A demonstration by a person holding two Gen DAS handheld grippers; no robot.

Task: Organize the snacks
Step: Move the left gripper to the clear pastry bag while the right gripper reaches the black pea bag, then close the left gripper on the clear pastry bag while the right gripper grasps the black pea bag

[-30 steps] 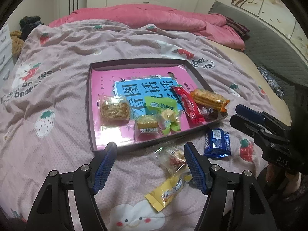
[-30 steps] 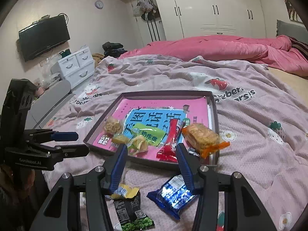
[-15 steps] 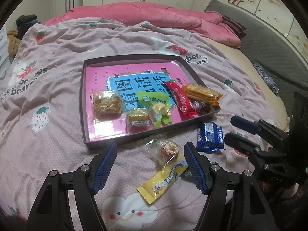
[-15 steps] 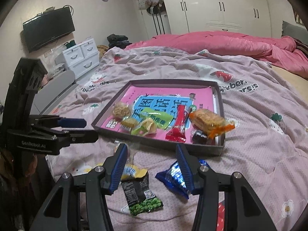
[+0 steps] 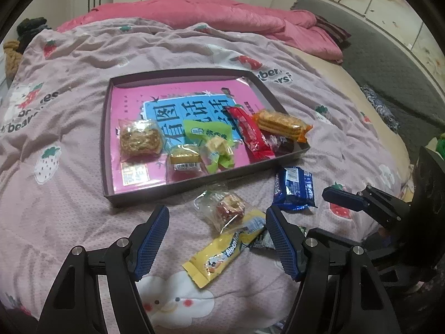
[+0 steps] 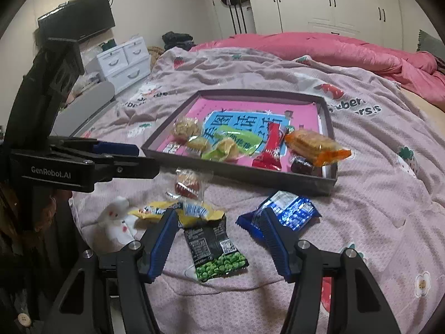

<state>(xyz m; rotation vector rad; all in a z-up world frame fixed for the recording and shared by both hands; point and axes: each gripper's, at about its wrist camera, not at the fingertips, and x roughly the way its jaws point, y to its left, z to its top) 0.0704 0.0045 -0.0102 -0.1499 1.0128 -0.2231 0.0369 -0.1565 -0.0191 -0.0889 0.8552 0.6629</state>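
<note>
While both grippers hover above a bed covered in a pale pink strawberry-print blanket (image 5: 69, 64), neither one holds anything. The left gripper (image 5: 217, 239) has its blue-padded jaws spread wide, and the right gripper (image 6: 219, 239) is spread just as wide.

A shallow dark tray (image 5: 107, 144) rests on the blanket, lined with a pink and blue printed sheet. Inside it, near the front edge, lie a clear-wrapped brown oat cake (image 5: 140, 137), a small gold-wrapped cake (image 5: 185, 158), a green packet (image 5: 207, 130), a pale yellow candy in a green wrapper (image 5: 219, 150), a long red bar (image 5: 250, 132) and an orange-ended cracker pack (image 5: 281, 123) leaning on the tray's right corner.

Outside the tray, on the blanket just in front of it, lie four loose snacks. A clear bag with a red sweet (image 5: 226, 208) sits nearest the tray, overlapping a yellow packet (image 5: 222, 256). A blue biscuit pack (image 5: 294, 188) lies to the right. A black and green pea packet (image 6: 214, 250) lies between the right gripper's jaws, below them, untouched.

A pink quilt (image 5: 222, 14) is bunched at the far end of the bed.
</note>
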